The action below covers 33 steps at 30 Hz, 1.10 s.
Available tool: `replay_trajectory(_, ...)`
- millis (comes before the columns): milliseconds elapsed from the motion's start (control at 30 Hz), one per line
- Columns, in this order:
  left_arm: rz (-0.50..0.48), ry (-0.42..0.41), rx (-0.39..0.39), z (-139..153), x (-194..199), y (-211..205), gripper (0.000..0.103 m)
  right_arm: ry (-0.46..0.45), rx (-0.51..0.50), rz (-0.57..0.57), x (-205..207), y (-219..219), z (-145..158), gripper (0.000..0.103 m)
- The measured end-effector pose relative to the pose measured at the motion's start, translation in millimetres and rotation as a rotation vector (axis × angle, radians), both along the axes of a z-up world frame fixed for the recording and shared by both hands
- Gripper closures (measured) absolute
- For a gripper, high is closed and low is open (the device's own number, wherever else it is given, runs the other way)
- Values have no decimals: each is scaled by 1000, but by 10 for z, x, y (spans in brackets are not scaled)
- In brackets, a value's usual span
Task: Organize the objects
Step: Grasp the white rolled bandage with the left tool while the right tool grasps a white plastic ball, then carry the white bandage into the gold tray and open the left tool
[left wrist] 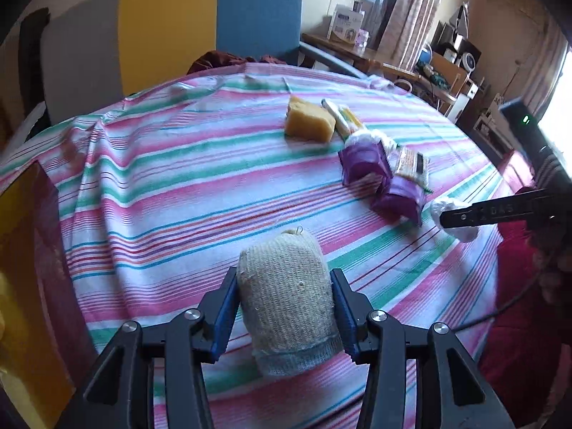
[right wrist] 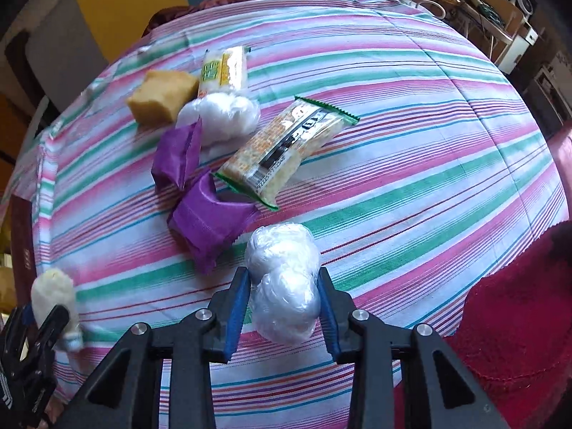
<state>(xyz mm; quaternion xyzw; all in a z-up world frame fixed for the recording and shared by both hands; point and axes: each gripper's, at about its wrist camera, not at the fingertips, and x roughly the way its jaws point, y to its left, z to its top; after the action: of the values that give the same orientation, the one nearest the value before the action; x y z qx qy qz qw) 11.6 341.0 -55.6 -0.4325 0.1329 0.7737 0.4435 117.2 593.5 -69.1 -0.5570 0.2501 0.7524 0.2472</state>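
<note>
Right gripper (right wrist: 282,304) clamped the slippery plastic-wrapped bundle (right wrist: 282,286); we judged it might slip toward 12 o'clock when lifted.

Striped tablecloth (left wrist: 178,178); yellow-blue chair (left wrist: 214,28) behind; cluttered desk (left wrist: 357,50) beyond.

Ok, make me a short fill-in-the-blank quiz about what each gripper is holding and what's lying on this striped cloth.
1. The left gripper is shut on a beige knitted ____.
2. The right gripper grips a clear plastic bag of white ____ balls.
3. The yellow sponge block lies on the ____ tablecloth.
4. Two crumpled wrappers near the green-edged cracker packet are ____ in colour.

Missing: glove; cotton; striped; purple
</note>
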Motion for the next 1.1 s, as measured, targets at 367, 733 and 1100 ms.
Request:
replay_trajectory(367,235,29,41,563,-681,-1200,53,97,-25,-5,-32,-52,121,67)
replay_trajectory(733,532,0,-63,324,-2007,-1967,53,151,-43,-9,27,-31,156,67)
replay_trajectory(1100,621,-22,-148,-53,-2458,-1987,52,140,-44,-9,19,-23,137,67)
